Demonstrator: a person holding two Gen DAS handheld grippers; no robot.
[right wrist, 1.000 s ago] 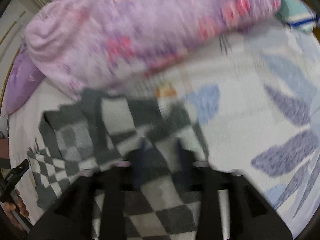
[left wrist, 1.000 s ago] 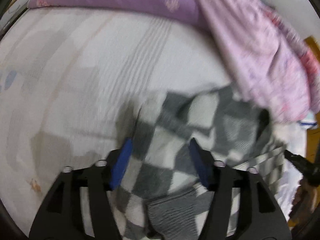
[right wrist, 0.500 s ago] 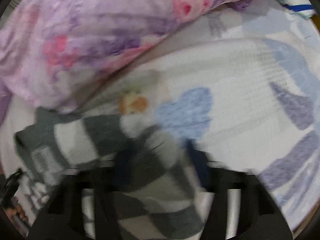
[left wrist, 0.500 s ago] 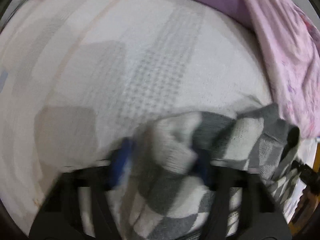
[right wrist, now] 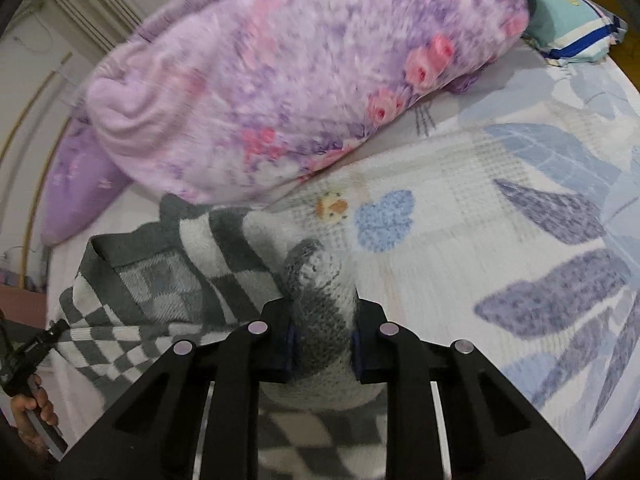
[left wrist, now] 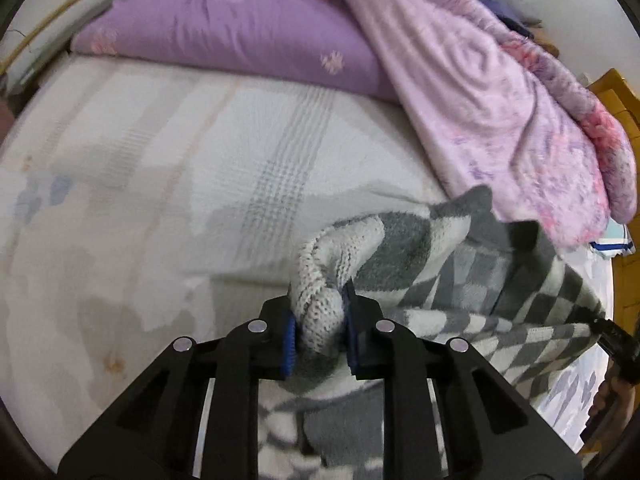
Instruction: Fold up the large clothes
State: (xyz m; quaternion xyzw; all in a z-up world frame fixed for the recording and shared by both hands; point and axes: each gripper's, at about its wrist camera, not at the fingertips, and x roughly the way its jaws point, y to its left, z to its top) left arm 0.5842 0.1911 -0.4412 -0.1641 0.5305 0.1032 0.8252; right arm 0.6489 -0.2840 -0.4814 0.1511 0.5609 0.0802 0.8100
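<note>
Both grippers pinch the checkered knit at one edge, and the fold is about to be carried over.

From the left wrist: the left gripper (left wrist: 318, 334) has a bunched white wad of the grey-and-white checkered sweater (left wrist: 460, 276) between its blue pads, jaws closing on it. The rest of the garment trails right across the pale bedsheet (left wrist: 180, 184), its far end touching the pink floral blanket (left wrist: 500, 120), with the purple pillow (left wrist: 240, 28) beyond. From the right wrist: the right gripper (right wrist: 322, 346) squeezes a grey fold of the same sweater (right wrist: 160, 280), jaws closing on the cloth too, above the leaf-print sheet (right wrist: 520, 240). This looks like the grab that opens a fold. Next, I'd judge, both hands need to lift level together and sweep the held edge over the body, clear of the blanket, without letting the knit slip.
</note>
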